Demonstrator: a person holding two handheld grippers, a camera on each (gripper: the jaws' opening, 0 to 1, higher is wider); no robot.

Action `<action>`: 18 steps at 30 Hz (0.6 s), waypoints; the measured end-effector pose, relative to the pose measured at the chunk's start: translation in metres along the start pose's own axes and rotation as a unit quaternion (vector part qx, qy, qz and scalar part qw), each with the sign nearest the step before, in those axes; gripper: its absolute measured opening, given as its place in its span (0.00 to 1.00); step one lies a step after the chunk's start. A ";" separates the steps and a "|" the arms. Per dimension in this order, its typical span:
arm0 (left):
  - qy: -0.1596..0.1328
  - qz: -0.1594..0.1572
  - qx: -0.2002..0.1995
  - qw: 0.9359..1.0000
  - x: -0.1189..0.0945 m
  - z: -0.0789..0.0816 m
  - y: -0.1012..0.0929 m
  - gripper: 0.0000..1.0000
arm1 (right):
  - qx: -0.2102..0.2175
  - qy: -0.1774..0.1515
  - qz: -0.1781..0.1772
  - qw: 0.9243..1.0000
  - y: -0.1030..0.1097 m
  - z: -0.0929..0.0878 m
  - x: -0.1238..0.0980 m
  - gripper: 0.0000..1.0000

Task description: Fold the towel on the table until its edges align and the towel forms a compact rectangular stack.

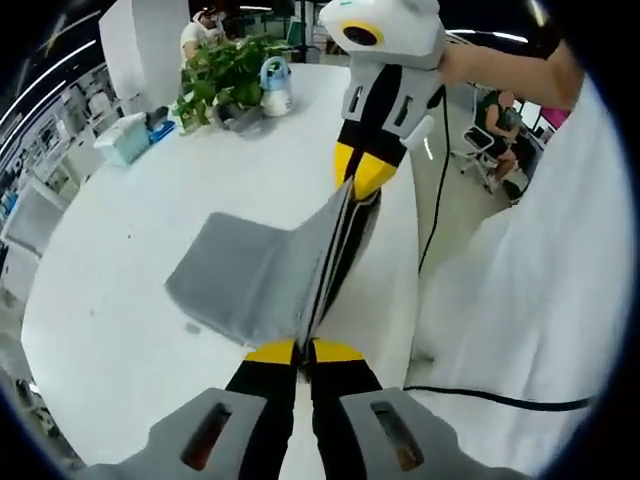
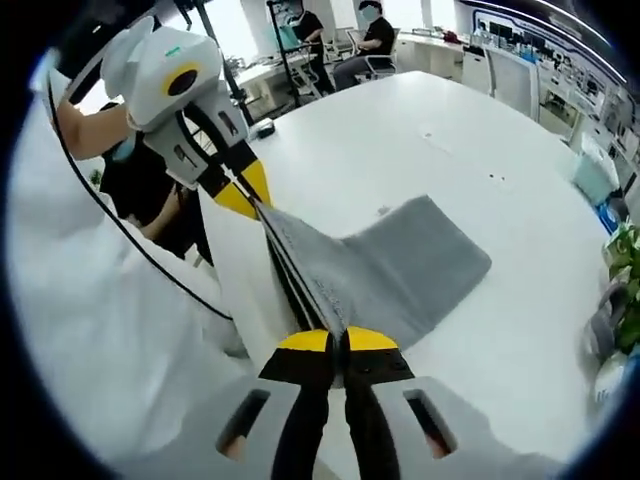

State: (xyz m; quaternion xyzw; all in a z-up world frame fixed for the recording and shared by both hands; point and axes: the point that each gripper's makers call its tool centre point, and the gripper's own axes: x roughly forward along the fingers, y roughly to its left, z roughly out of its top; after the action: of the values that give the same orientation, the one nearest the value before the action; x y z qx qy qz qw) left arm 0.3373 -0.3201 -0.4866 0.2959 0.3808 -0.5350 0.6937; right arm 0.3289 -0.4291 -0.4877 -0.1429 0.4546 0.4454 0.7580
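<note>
Both tools are on the grey towel (image 1: 255, 275) here, one at each end of a raised edge. In the left gripper view, the left tool (image 1: 303, 352) has its yellow-tipped jaws pressed together on the near corner of the towel, and the right tool (image 1: 362, 178) comes down from the top of the view, its jaws pinched on the far end of the same lifted edge. That edge stands up off the white table (image 1: 110, 280) as a thin layered flap, while the rest of the towel lies flat on the table to the left, near the table's rim. Flip to the right gripper view: the right tool (image 2: 338, 342) is clamped on the towel (image 2: 400, 270), the edge runs taut up to the left tool (image 2: 248, 195), and the flat part spreads out to the right across the table (image 2: 440, 140). At the far end of the table sit a leafy plant (image 1: 225, 75) and a pale bottle (image 1: 276, 87).
</note>
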 end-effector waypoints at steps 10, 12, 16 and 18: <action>0.011 0.030 0.004 0.999 0.010 0.031 0.059 0.04 | 0.006 0.007 -0.025 1.000 -0.052 0.027 -0.002 0.00; 0.013 0.031 -0.001 0.999 0.013 0.033 0.070 0.04 | 0.012 0.006 -0.024 1.000 -0.059 0.031 0.000 0.00; 0.016 0.030 -0.017 0.999 0.024 0.037 0.094 0.04 | 0.012 0.003 -0.026 1.000 -0.080 0.040 0.006 0.00; 0.020 0.028 -0.023 0.999 0.032 0.036 0.104 0.04 | 0.012 0.002 -0.028 1.000 -0.091 0.044 0.012 0.00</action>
State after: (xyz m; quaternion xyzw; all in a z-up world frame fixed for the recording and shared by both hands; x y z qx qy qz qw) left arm 0.4499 -0.3402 -0.4944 0.3012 0.3986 -0.5001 0.7073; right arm 0.4291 -0.4463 -0.4905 -0.1473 0.4576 0.4183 0.7707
